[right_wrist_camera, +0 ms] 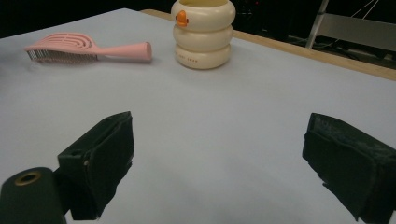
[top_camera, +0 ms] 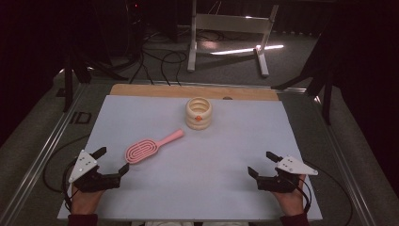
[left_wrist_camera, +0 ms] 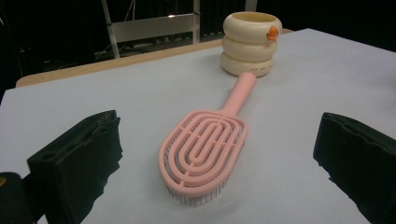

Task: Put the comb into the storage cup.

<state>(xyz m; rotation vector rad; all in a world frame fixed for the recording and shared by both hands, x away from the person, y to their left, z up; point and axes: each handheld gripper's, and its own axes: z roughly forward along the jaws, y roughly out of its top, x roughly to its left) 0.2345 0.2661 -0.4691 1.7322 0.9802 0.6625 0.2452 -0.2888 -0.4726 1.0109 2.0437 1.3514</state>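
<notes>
Two claws are being held spread and empty: the left claw [top_camera: 112, 160] just beside the pink slotted plastic hairbrush [top_camera: 151, 145], the right claw [top_camera: 262, 164] well apart from it. A cream ringed holder [top_camera: 198, 113] is being left near its handle.

Both hands sit low at the near edge, well apart. Left gripper [top_camera: 113, 160] has its jaws spread wide, nothing between them, angled inward. Right gripper [top_camera: 262, 163] is the same, wide open, angled inward too.
</notes>
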